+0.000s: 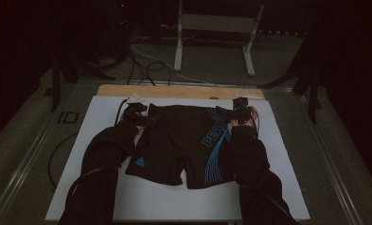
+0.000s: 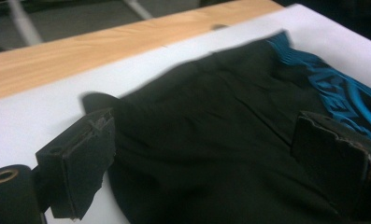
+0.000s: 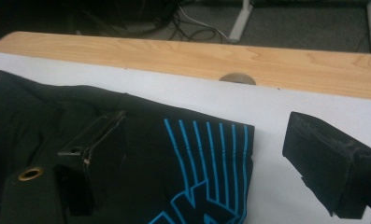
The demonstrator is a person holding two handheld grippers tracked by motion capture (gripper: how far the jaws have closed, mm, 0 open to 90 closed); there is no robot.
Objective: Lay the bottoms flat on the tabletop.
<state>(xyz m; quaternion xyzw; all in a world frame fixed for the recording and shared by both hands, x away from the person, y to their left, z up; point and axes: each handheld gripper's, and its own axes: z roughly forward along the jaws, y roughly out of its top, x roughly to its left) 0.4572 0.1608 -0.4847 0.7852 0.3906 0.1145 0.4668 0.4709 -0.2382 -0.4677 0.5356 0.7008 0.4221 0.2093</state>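
Observation:
A pair of black shorts (image 1: pixel 179 145) with blue stripes and lettering on one leg lies flat on the white sheet (image 1: pixel 277 187), waistband toward the far edge. My left gripper (image 1: pixel 137 112) rests at the waistband's left corner. In the left gripper view it (image 2: pixel 206 163) is open, its jaws wide apart over the black cloth (image 2: pixel 220 107). My right gripper (image 1: pixel 240 111) is at the waistband's right corner. It (image 3: pixel 211 163) is also open, one jaw over the striped cloth (image 3: pixel 206 140) and the other over bare white sheet.
A strip of wooden tabletop (image 1: pixel 174 90) runs beyond the sheet, with a round hole (image 3: pixel 238 78) in it. Behind the table, a white metal frame (image 1: pixel 214 28) and loose cables (image 1: pixel 141 63) sit on the grey floor. Dark stand legs (image 1: pixel 310 79) flank both sides.

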